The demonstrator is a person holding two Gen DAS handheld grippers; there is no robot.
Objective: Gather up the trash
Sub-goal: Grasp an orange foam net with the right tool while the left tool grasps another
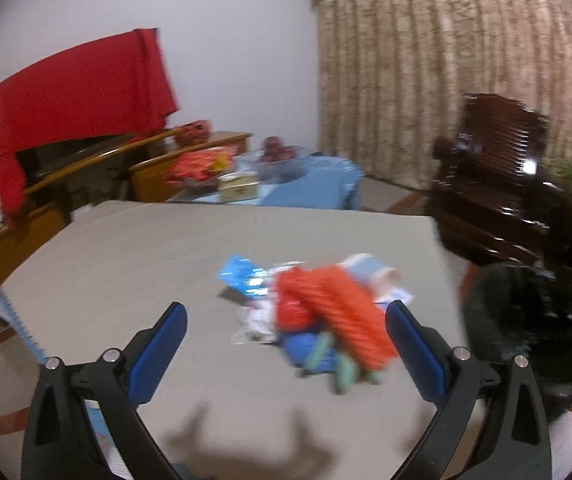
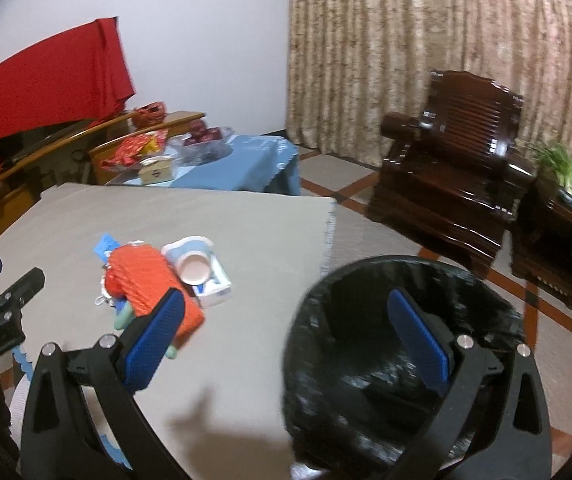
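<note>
Trash lies in a small heap near the middle of the grey cloth-covered counter [image 1: 126, 248]: a crumpled orange ribbed plastic wrapper [image 1: 334, 312] on top, a torn blue foil packet [image 1: 242, 276] behind it to the left, a white paper cup [image 2: 195, 267] lying in a shallow white cardboard box [image 2: 216, 290] on the far right side, and some pale green and white scraps at the near edge, too blurred to name. Just off the counter's right edge stands a round bin lined with a black plastic bag [image 2: 386, 360]. The left gripper [image 1: 286, 336] hangs above the counter with its blue-padded jaws spread wide, the heap showing between them and nothing held. The right gripper [image 2: 282, 336] is likewise open and empty, its left pad seen over the near end of the orange wrapper and its right pad over the mouth of the bin. Behind stand a dark carved wooden armchair [image 2: 458, 168], a patterned beige curtain [image 2: 406, 40] and a red cloth [image 2: 46, 88] draped over furniture.
</note>
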